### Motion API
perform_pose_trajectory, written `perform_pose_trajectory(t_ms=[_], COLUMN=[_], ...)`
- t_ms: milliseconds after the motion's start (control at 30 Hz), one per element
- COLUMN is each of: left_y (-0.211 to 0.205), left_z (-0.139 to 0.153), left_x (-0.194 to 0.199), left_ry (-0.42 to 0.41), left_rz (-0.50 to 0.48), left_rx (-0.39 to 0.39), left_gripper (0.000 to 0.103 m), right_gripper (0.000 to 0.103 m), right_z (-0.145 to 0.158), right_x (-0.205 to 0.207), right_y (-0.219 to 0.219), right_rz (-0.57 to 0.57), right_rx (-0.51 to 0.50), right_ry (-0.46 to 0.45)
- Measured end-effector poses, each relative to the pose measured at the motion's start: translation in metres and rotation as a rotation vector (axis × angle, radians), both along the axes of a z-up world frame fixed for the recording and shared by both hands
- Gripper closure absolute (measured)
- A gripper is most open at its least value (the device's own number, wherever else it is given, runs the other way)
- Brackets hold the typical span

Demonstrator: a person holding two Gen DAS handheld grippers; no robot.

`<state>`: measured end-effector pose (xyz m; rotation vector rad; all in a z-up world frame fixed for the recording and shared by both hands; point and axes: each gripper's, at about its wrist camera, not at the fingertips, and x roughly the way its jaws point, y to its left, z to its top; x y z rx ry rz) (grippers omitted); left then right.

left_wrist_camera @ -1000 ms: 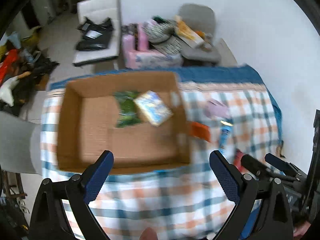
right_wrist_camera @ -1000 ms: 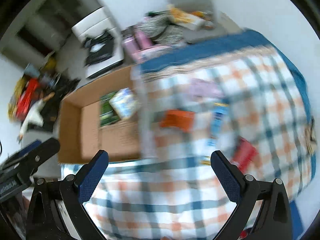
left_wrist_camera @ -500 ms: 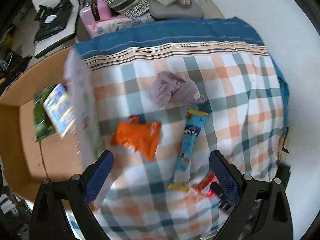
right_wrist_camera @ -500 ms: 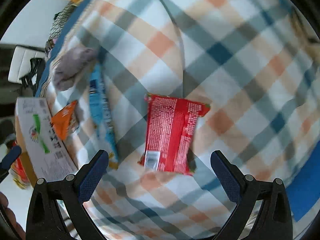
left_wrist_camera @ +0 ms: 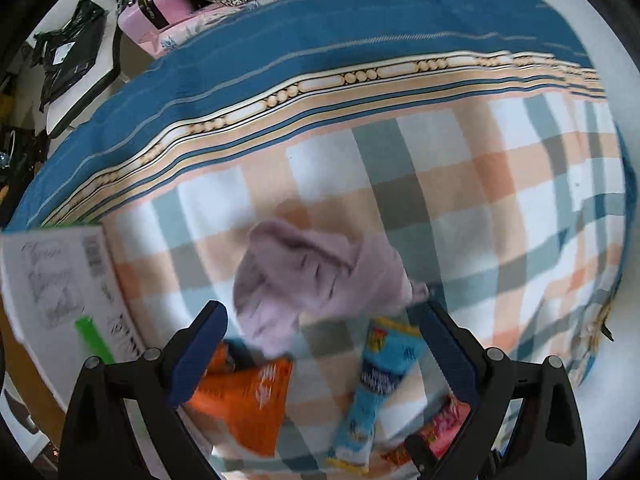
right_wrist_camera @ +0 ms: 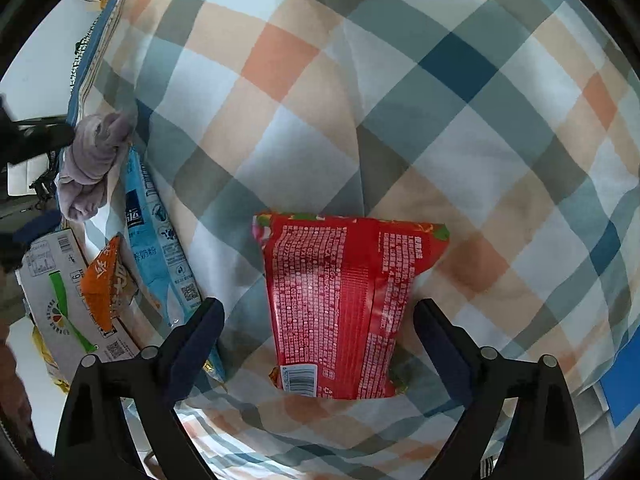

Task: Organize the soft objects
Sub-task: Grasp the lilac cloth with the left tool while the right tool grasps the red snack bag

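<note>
A crumpled mauve cloth (left_wrist_camera: 320, 276) lies on the plaid blanket (left_wrist_camera: 460, 168). My left gripper (left_wrist_camera: 320, 320) hangs open just above the cloth's near edge, pointing straight down, with nothing held. In front of the cloth lie an orange packet (left_wrist_camera: 248, 400), a light blue packet (left_wrist_camera: 380, 384) and the corner of a red packet (left_wrist_camera: 444, 424). In the right wrist view the red packet (right_wrist_camera: 340, 304) lies between the fingers of my right gripper (right_wrist_camera: 320, 312). Its jaws are closing and the pads stand clear of the packet's sides. The cloth (right_wrist_camera: 92, 160) sits far left.
A cardboard box's white printed flap (left_wrist_camera: 60, 288) borders the blanket on the left, also seen as the flap (right_wrist_camera: 52, 292) beside the orange packet (right_wrist_camera: 104, 284) and blue packet (right_wrist_camera: 156, 240). Pink bags and a chair (left_wrist_camera: 172, 4) stand beyond the blanket's blue border.
Both grippers have dropped toward the blanket. The left swung from over the box to over the mauve cloth. The right settled lower around the red packet, its jaws slightly narrower.
</note>
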<state>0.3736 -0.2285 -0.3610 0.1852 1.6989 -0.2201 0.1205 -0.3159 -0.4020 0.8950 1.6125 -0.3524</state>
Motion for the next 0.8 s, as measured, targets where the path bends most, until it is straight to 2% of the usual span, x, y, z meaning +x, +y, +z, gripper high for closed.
perform_pose_trajectory(t_ms=[300, 500, 633, 800], left_y=[-0.014, -0.020, -0.023, -0.027], left_z=[-0.036, -0.041, -0.038, -0.036], left_x=[0.011, 0.007, 0.002, -0.007], left_ry=[0.017, -0.025, -0.049, -0.074], left_rz=[-0.051, -0.083, -0.091, -0.095], left_rx=[0.057, 0.044, 0.041, 0.045], left_gripper=[0.005, 0.017, 0.026, 0.030], right_gripper=[0.010, 0.018, 0.026, 0.038], right_z=[-0.009, -0.012, -0.010, -0.008], right_x=[0.009, 0.023, 0.021, 0.018], right_y=[0.003, 0.007, -0.007, -0.005], right_rz=[0.015, 0.021, 0.027, 0.048], right_rx=[-0.005, -0.024, -0.038, -0.075], right_ry=[0.036, 0.059, 0.068, 0.089])
